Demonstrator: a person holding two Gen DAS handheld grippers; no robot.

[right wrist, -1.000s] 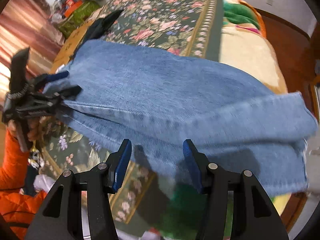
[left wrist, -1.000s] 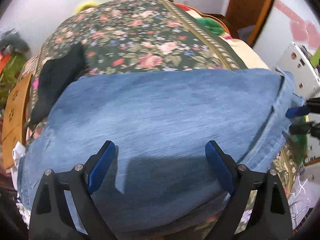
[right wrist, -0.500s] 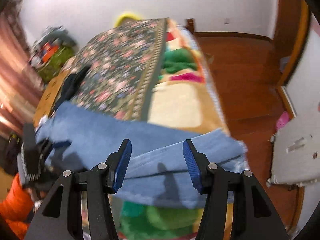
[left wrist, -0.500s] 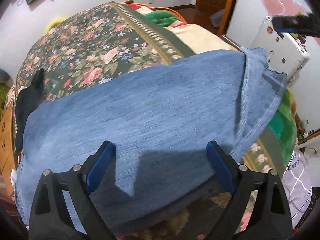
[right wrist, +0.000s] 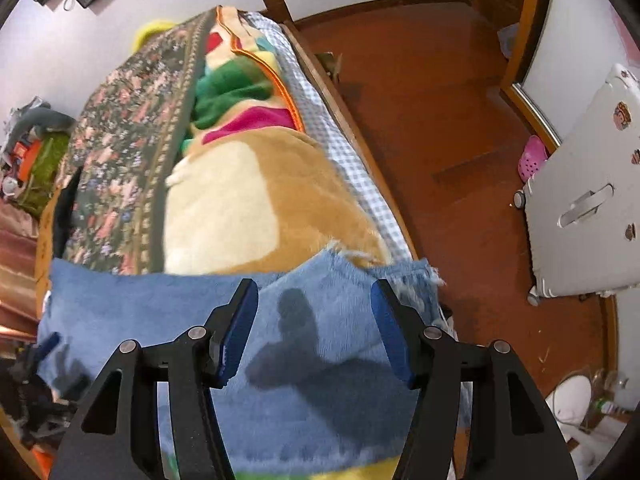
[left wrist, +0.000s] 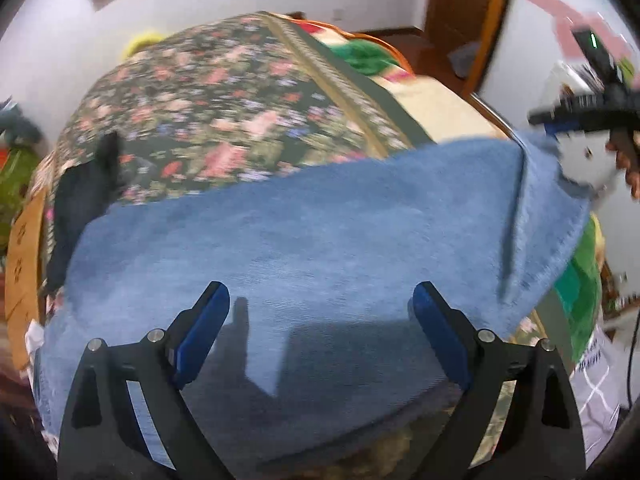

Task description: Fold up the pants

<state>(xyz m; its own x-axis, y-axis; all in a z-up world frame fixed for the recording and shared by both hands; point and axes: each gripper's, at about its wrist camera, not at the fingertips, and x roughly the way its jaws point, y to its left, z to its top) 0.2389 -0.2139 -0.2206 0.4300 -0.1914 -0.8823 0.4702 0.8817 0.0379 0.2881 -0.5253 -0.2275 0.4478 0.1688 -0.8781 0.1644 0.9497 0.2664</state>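
Observation:
Blue denim pants [left wrist: 304,240] lie flat across the near end of the bed, one end hanging over the bed's edge at the right [left wrist: 540,240]. My left gripper [left wrist: 320,312] is open and empty above the pants' near part. My right gripper [right wrist: 314,320] is open and empty above the frayed end of the pants [right wrist: 320,320]. It also shows in the left wrist view [left wrist: 560,118], raised above that end. The left gripper shows at the lower left of the right wrist view [right wrist: 44,350].
A floral bedspread [left wrist: 224,108] covers the bed, with a plush blanket [right wrist: 240,184] beside it and a dark garment [left wrist: 80,196] at the left. A white suitcase [right wrist: 580,208] stands on the wooden floor [right wrist: 420,92] at the right. A wooden door [left wrist: 460,12] is behind.
My right gripper has swung up and away from the side of the pants and now looks down over their frayed end. My left gripper has stayed open over the pants.

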